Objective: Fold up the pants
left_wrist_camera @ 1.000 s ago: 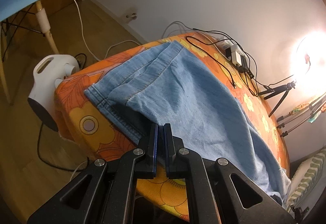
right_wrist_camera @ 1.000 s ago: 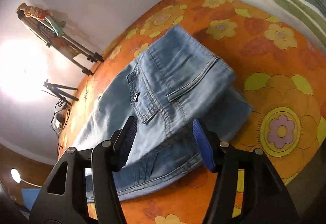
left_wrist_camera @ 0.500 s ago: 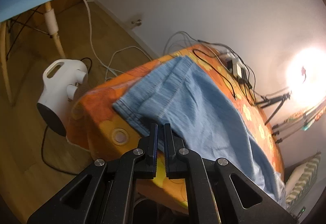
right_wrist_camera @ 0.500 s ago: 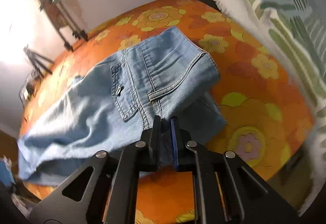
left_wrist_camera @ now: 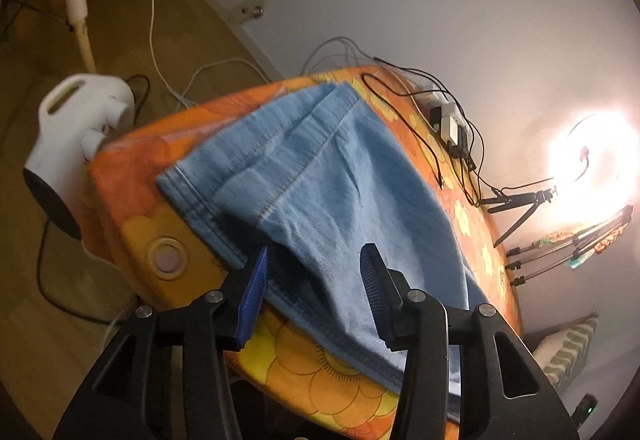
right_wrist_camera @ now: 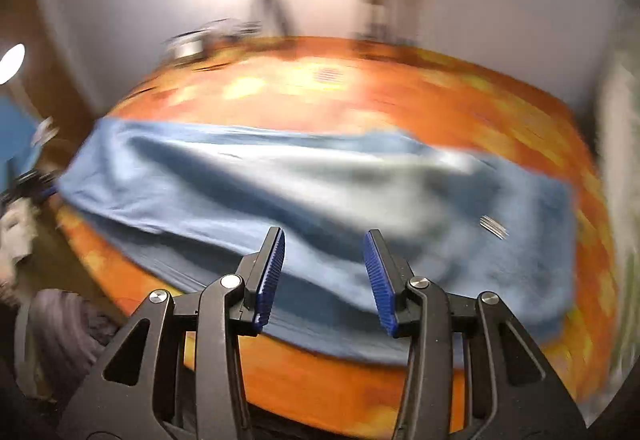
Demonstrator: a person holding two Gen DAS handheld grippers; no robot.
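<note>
Light blue denim pants [left_wrist_camera: 340, 176] lie lengthwise on the orange flowered table [left_wrist_camera: 132, 224], legs folded one over the other, hems at the near end. My left gripper [left_wrist_camera: 314, 292] is open, its jaws wide apart just above the hem edge, holding nothing. In the blurred right wrist view the pants [right_wrist_camera: 320, 192] stretch across the table [right_wrist_camera: 360, 96]. My right gripper [right_wrist_camera: 324, 276] is open and empty above the near edge of the cloth.
A white appliance [left_wrist_camera: 72, 136] stands on the wooden floor left of the table. Black cables and a power strip [left_wrist_camera: 448, 120] lie along the table's far edge. Tripods [left_wrist_camera: 520, 204] and a bright ring light [left_wrist_camera: 588, 160] stand by the wall. A striped cushion [left_wrist_camera: 568, 352] is at the right.
Both grippers were shut on the pants half a second ago and have now opened and let go. The right gripper has swung to face the pants from the side.
</note>
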